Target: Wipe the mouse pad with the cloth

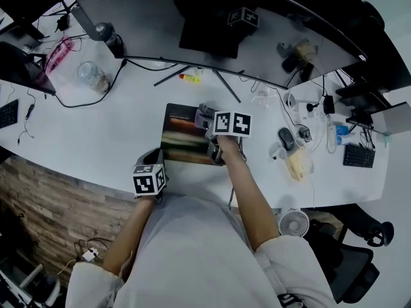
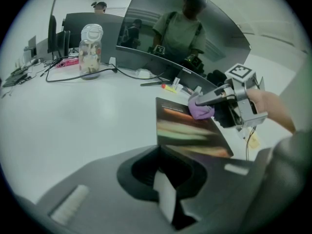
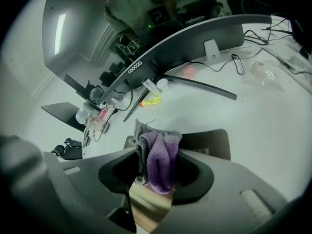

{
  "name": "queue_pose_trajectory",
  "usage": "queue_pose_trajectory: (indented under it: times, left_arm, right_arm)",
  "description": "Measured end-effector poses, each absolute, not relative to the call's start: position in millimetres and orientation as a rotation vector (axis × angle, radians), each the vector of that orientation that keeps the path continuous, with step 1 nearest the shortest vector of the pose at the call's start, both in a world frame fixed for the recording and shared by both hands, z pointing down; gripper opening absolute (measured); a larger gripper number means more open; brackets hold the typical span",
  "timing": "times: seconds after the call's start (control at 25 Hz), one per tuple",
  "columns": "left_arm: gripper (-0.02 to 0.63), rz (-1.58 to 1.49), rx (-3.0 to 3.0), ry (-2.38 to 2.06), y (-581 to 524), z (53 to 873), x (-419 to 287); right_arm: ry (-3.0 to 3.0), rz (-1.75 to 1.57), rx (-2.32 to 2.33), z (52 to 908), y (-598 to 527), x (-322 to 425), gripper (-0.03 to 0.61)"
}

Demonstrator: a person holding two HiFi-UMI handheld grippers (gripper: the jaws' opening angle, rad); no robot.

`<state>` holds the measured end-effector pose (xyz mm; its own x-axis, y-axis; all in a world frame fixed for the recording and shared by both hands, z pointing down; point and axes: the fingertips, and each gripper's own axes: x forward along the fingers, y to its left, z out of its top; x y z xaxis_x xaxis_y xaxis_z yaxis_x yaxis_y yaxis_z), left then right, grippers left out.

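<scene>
You can read one brand only: a white logo [image 3: 135, 67] on the curved monitor's [image 3: 97, 38] lower bezel, at eleven o'clock in the right gripper view, looks like "coocaa". Nothing else is legible.

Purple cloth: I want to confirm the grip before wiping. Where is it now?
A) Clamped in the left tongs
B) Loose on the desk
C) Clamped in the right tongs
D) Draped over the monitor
C: the right gripper view shows the purple cloth pinched between the jaws of the right tongs, bunched up just above the mouse pad.
</scene>
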<state>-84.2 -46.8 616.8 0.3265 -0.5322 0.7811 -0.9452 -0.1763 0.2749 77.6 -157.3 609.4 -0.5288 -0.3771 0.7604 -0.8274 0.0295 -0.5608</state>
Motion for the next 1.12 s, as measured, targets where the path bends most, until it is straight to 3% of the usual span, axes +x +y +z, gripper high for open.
queue_pose_trajectory:
  times: [1.12]
  left_arm:
    - [0.000, 0.680, 1.827, -1.314, -46, 617, -82]
  right_arm:
    - [-1.859, 1.543, 1.274, 612, -144, 135, 0.193]
